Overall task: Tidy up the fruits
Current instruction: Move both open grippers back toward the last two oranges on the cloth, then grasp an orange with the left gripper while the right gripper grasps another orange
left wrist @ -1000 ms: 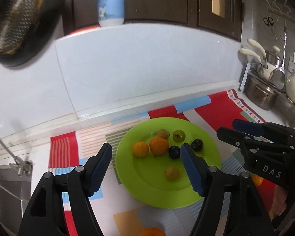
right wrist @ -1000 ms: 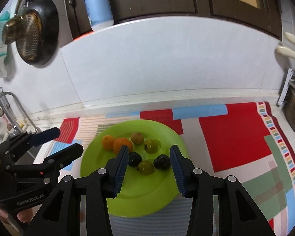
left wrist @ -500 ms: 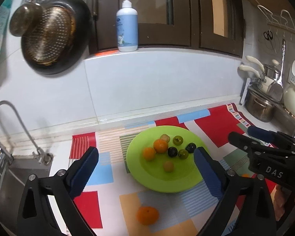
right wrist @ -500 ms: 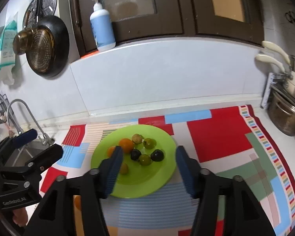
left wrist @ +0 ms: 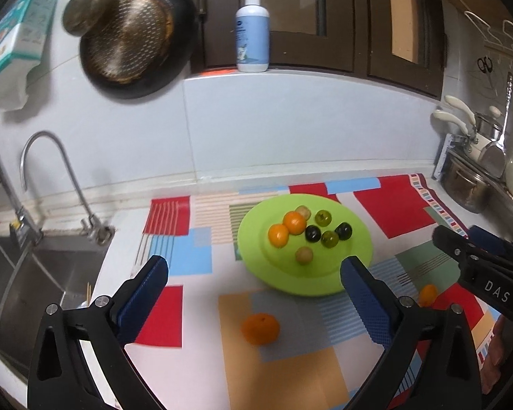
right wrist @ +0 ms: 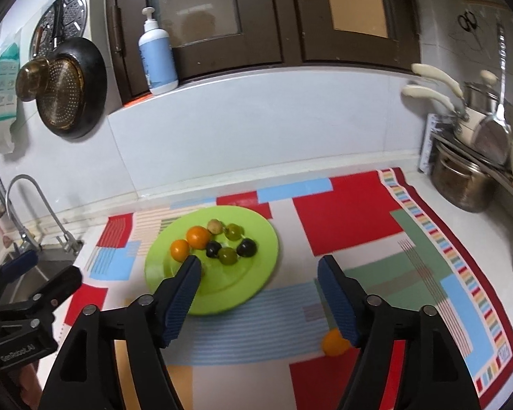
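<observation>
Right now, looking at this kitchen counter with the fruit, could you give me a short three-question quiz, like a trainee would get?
1. True or false: every orange fruit is on the green plate.
2. How many dark, nearly black fruits lie on the plate?
3. The larger loose orange lies on the patterned mat: A) in front of the plate, B) behind the plate, C) in the sink.

Key:
1. False: that orange and a smaller orange fruit lie on the mat, off the plate.
2. Two.
3. A. Both the left gripper and right gripper are open and empty.
</observation>
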A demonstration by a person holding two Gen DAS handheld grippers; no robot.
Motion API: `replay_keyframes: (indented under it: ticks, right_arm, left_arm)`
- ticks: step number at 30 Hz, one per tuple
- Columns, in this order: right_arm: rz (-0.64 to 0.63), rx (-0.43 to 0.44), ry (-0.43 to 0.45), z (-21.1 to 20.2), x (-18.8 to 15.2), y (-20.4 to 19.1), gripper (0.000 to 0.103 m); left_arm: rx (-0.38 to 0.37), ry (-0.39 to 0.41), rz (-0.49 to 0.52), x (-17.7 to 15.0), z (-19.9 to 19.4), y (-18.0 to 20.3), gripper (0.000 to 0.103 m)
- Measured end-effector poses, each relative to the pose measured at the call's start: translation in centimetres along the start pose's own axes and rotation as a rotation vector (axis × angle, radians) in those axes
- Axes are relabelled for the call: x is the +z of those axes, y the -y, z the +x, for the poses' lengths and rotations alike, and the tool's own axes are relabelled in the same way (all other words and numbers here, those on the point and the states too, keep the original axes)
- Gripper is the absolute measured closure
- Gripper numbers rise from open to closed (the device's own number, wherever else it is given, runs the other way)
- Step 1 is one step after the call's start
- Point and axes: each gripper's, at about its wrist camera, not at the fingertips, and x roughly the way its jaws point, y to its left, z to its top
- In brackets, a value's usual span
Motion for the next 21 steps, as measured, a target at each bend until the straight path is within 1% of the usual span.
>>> replay_keyframes:
  ticks: [5,13,17,21]
  right_arm:
    - [0.024,-0.058,0.025,-0.9,-1.7,1.0,0.028]
    - [0.082,-0.095,0.019,-1.0,-4.2,2.7,0.028]
    - [0.093,-0.134,0.02,-0.8,-5.2,3.3,0.028]
    - [0.099,-0.152,0.011,-0.2,-5.8,3.8,0.028]
  left_arm:
    - [0.046,0.021,-0.006,-2.1,-0.8,0.2,0.0]
    - [0.084,0.033,-0.004,-4.5,-0.9,0.6,0.0]
    - [0.093,0.02,-0.01,-5.3,-0.3,0.8,0.0]
    - [0.093,-0.016,-0.026,-6.2,0.9,0.9,0.0]
